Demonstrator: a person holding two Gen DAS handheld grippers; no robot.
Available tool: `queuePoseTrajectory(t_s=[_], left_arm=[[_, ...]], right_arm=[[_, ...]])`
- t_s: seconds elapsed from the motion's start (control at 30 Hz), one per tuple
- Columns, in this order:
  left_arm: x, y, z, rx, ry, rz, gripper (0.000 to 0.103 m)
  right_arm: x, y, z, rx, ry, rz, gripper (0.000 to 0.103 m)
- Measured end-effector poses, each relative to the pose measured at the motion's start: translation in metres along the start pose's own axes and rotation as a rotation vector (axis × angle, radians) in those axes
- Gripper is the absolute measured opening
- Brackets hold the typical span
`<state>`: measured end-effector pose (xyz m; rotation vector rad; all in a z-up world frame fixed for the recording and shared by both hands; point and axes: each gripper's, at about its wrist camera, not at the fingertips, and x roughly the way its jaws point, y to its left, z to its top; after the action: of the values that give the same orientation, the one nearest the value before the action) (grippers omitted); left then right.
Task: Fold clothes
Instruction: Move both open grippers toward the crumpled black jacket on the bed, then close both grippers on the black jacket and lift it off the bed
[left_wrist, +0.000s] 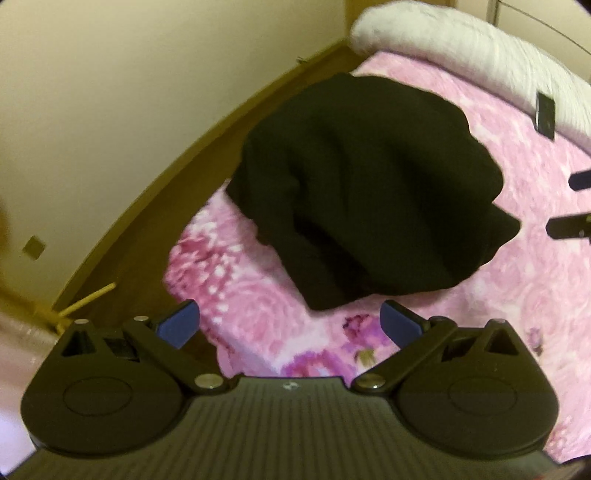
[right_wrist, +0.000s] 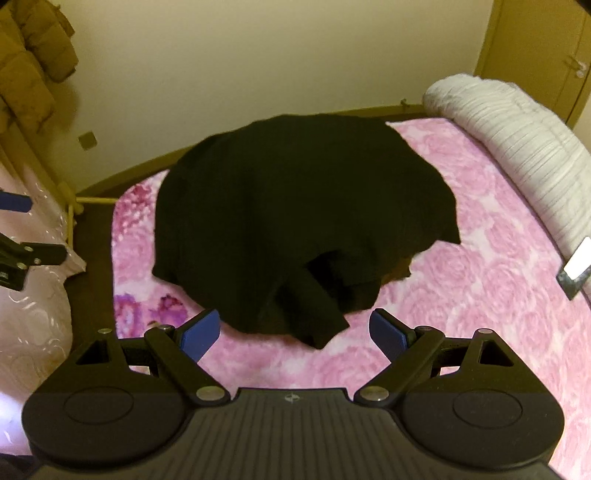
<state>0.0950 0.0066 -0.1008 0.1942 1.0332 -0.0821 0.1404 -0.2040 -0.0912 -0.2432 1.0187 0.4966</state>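
A black garment (left_wrist: 362, 192) lies bunched in a heap on the pink floral bedspread (left_wrist: 517, 295), near the bed's far corner. The right wrist view shows the same black garment (right_wrist: 295, 214) with a loose flap or sleeve end (right_wrist: 314, 314) pointing toward me. My left gripper (left_wrist: 290, 325) hovers open just short of the heap's near edge, nothing between its blue pads. My right gripper (right_wrist: 295, 334) is open too, its fingers on either side of the flap's tip without touching it. The right gripper's fingers (left_wrist: 576, 203) show at the right edge of the left wrist view.
A rolled white quilt (right_wrist: 517, 147) lies along the bed's right side. A dark flat device (left_wrist: 546, 115) rests by it. Brown floor (left_wrist: 155, 236) and a cream wall border the bed's left. A pink-covered surface (right_wrist: 33, 317) and hanging brown jacket (right_wrist: 26, 55) stand left.
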Motion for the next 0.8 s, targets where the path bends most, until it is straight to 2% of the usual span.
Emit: queuePoseTrajectory(t_s=[0.1, 0.2, 0.37, 0.4, 0.43, 0.47, 0.5, 0.57, 0.6, 0.63, 0.7, 0.73, 0.8], left_arm=[[0.043, 0.005, 0.014, 0.041, -0.011, -0.052, 0.103], [0.087, 0.013, 0.028, 0.065, -0.008, -0.11, 0.103], [0.15, 0.024, 0.043, 0.092, 0.048, -0.205, 0.102], [0.158, 0.025, 0.045, 0.099, 0.054, -0.224, 0.102], [0.164, 0.026, 0.047, 0.101, 0.058, -0.247, 0.1], [0.168, 0.025, 0.05, 0.104, 0.063, -0.272, 0.09], [0.171, 0.025, 0.052, 0.107, 0.068, -0.297, 0.083], [0.163, 0.024, 0.057, 0.122, 0.051, -0.31, 0.052], [0.158, 0.024, 0.06, 0.129, 0.041, -0.314, 0.041], [0.148, 0.027, 0.063, 0.123, 0.017, -0.311, 0.024], [0.125, 0.034, 0.07, 0.103, -0.041, -0.308, 0.014], [0.113, 0.038, 0.074, 0.092, -0.081, -0.306, 0.005], [0.086, 0.045, 0.085, 0.074, -0.171, -0.357, 0.001]], right_arm=[[0.03, -0.004, 0.013, 0.046, 0.027, 0.037, 0.09], [0.063, -0.002, 0.023, 0.046, 0.044, 0.036, 0.09], [0.115, -0.002, 0.042, 0.117, 0.073, 0.042, 0.089], [0.125, -0.001, 0.046, 0.123, 0.078, 0.041, 0.088], [0.132, 0.0, 0.049, 0.128, 0.085, 0.041, 0.082], [0.138, 0.0, 0.052, 0.133, 0.094, 0.036, 0.077], [0.143, 0.0, 0.055, 0.138, 0.104, 0.029, 0.062], [0.148, 0.001, 0.061, 0.141, 0.118, 0.04, 0.038], [0.147, 0.003, 0.065, 0.132, 0.12, 0.049, 0.025], [0.143, 0.005, 0.069, 0.119, 0.12, 0.052, 0.02], [0.129, 0.004, 0.076, 0.127, 0.101, 0.073, 0.013], [0.119, 0.001, 0.079, 0.145, 0.078, 0.081, 0.012], [0.096, -0.009, 0.087, 0.187, 0.024, 0.096, 0.011]])
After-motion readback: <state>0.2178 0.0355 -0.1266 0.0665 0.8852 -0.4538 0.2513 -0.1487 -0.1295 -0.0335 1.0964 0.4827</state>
